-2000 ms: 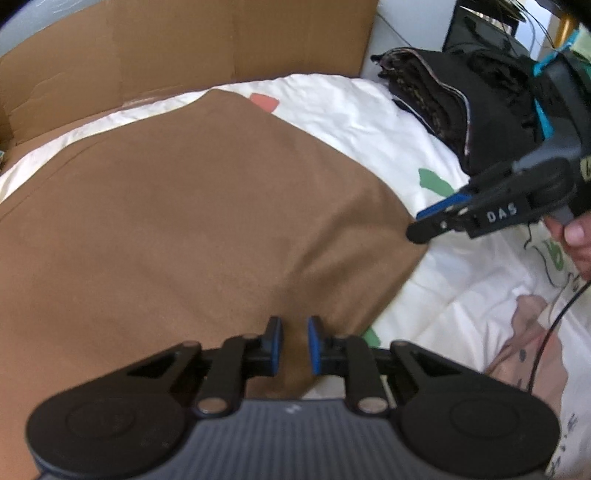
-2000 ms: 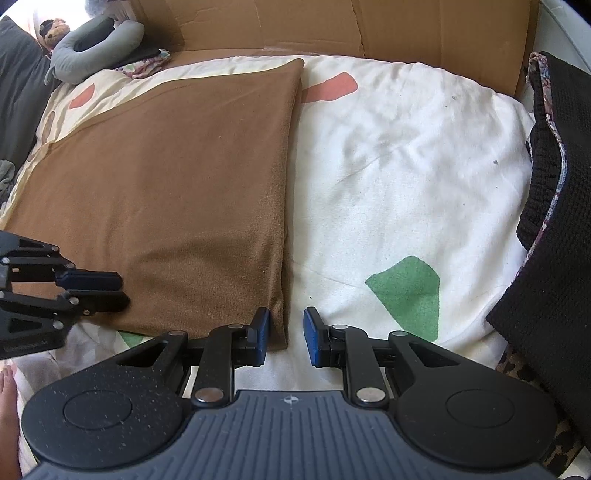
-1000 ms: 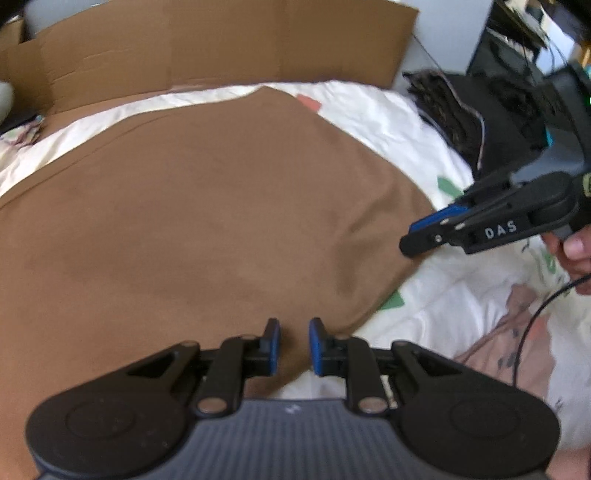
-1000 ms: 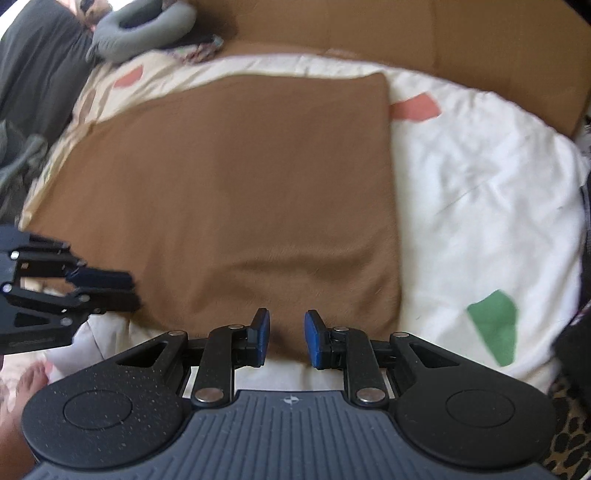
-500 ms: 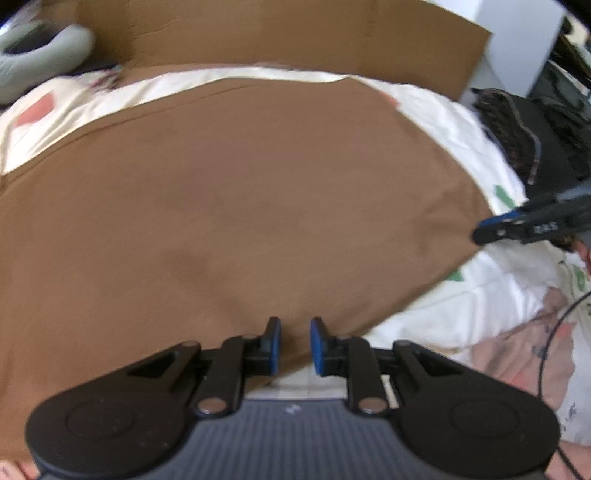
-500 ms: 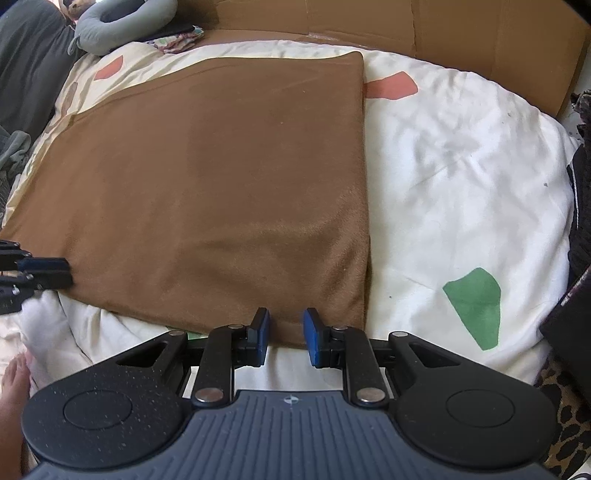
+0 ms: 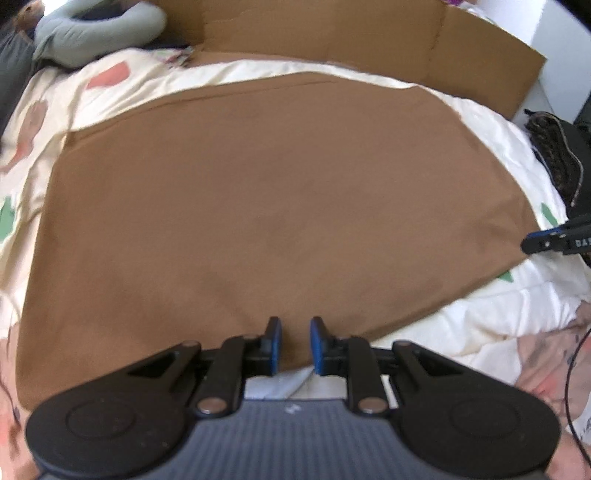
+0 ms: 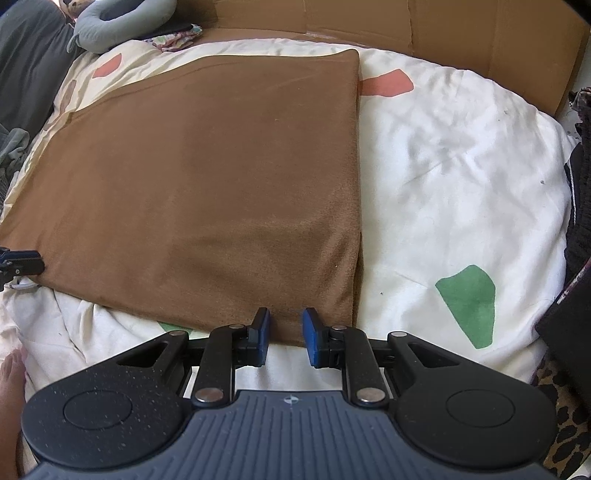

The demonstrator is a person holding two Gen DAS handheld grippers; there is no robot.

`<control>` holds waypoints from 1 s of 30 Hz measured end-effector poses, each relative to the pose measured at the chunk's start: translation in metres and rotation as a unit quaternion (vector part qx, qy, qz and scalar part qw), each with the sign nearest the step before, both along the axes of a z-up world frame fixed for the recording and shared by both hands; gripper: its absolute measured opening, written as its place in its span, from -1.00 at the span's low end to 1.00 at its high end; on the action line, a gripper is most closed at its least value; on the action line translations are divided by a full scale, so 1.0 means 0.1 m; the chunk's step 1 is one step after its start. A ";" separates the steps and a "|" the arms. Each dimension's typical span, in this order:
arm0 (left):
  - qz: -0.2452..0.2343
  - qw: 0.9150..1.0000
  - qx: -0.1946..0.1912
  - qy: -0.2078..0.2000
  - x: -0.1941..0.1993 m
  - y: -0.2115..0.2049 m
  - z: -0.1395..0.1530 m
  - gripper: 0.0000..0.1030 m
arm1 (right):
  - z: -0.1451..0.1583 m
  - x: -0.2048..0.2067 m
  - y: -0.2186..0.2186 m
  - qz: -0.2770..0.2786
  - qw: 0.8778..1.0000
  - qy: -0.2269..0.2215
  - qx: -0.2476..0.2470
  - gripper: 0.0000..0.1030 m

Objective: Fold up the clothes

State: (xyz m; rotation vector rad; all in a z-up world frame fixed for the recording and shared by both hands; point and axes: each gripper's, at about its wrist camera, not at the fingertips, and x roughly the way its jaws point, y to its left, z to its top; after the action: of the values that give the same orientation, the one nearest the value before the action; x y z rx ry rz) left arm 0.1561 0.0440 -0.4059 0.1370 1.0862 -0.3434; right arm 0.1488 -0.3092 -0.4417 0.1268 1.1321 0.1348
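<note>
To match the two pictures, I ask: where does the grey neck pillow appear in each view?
Left wrist view: the grey neck pillow lies at the top left corner, beyond the brown cloth.
Right wrist view: the pillow is again at the top left, above the cloth.
Shared landmark: the cardboard sheet along the far edge.

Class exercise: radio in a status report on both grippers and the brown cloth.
Left gripper and right gripper: jaws apart at near hem, nothing gripped. Brown cloth flat on quilt. Nothing lying on it.

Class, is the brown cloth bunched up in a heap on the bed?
No: the brown cloth lies flat and smooth on the bed.
</note>
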 end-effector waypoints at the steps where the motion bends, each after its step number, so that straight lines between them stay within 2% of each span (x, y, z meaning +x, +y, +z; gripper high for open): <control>1: 0.006 1.000 0.003 0.001 -0.01 0.04 -0.01 -0.62 | 0.00 0.00 0.00 0.000 1.000 0.001 -0.001 -0.52; 7: 0.060 0.998 0.016 -0.005 -0.03 0.33 0.02 -0.62 | -0.01 0.00 -0.01 0.000 1.000 0.002 -0.002 -0.53; 11: 0.111 0.993 0.022 -0.012 -0.04 0.59 0.05 -0.63 | -0.01 -0.01 0.00 0.002 1.000 0.003 -0.004 -0.53; 15: 0.135 0.990 0.041 -0.020 -0.07 0.76 0.07 -0.63 | -0.01 -0.01 -0.01 0.002 1.000 0.003 -0.004 -0.53; 22: 0.205 0.977 0.060 -0.027 -0.09 1.11 0.09 -0.63 | -0.01 -0.02 0.01 0.002 1.000 0.003 -0.005 -0.53; 26: 0.219 0.973 0.071 -0.028 -0.09 1.28 0.06 -0.77 | -0.02 -0.01 0.00 0.000 1.000 0.004 -0.004 -0.53; 30: 0.233 0.969 0.071 -0.033 -0.08 1.37 0.08 -0.77 | 0.01 -0.02 0.00 -0.006 1.000 0.004 -0.004 -0.53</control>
State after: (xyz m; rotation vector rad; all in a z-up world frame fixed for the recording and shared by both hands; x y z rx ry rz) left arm 0.1480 0.1808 -0.3978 0.0174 1.0406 0.1613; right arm 0.1472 -0.3095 -0.4409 0.1282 1.1387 0.1187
